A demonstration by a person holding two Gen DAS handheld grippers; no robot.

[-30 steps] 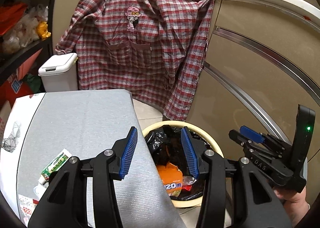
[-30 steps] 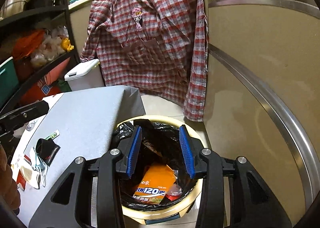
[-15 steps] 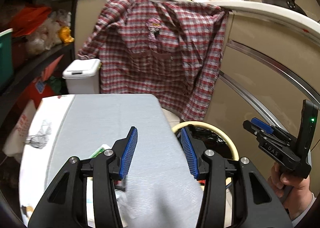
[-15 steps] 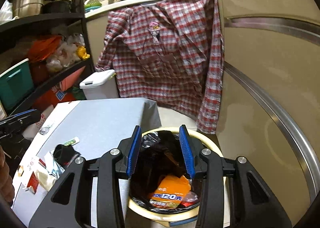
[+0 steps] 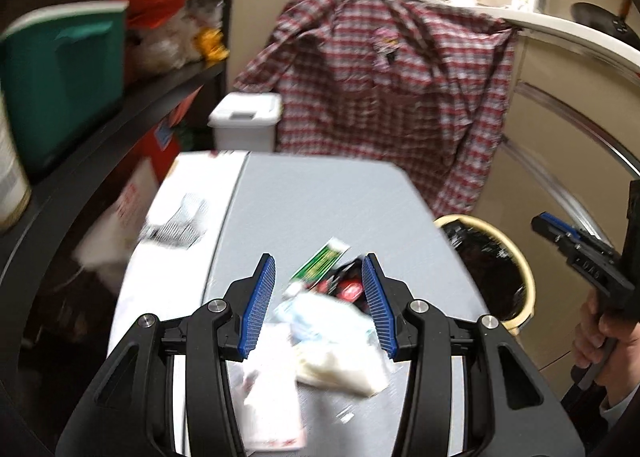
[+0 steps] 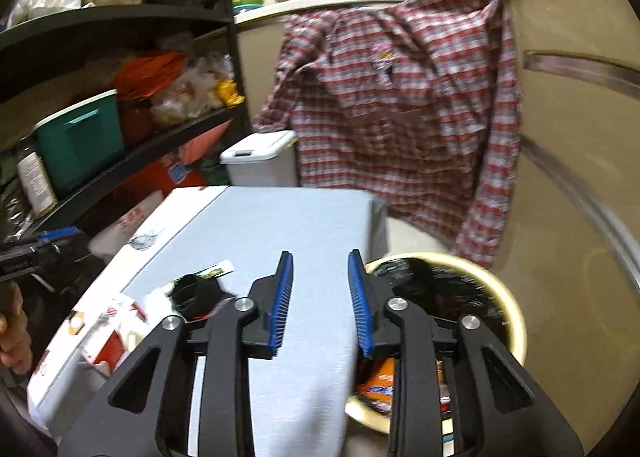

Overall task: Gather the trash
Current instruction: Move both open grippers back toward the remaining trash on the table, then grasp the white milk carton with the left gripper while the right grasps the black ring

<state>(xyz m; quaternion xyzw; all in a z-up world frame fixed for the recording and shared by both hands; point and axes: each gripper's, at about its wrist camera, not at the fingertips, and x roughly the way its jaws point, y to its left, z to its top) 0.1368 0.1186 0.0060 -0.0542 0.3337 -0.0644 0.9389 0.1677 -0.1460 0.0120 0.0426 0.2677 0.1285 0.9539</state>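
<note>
Trash lies on the grey table (image 5: 320, 201): a green wrapper (image 5: 318, 261), a black and red packet (image 5: 346, 285), a clear plastic bag (image 5: 332, 341) and white paper (image 5: 272, 397). My left gripper (image 5: 318, 305) is open and empty, with the pile between and below its fingers. My right gripper (image 6: 320, 301) is open and empty over the table's right edge, beside the cream bin (image 6: 508, 297) with a black liner. An orange packet (image 6: 378, 385) lies in the bin. The right view shows the black packet (image 6: 196, 291) and the wrapper (image 6: 218, 269) at its left.
A plaid shirt (image 5: 396, 97) hangs on the counter behind the table. A small white lidded bin (image 5: 246, 121) stands on the floor beyond it. Black shelves (image 6: 120, 161) with a green box (image 5: 64, 77) run along the left. Beige cabinet fronts (image 6: 580, 137) close the right side.
My left gripper has swung left from above the bin to over the trash pile on the table. My right gripper has moved left from over the bin to the table's edge. Both stay open.
</note>
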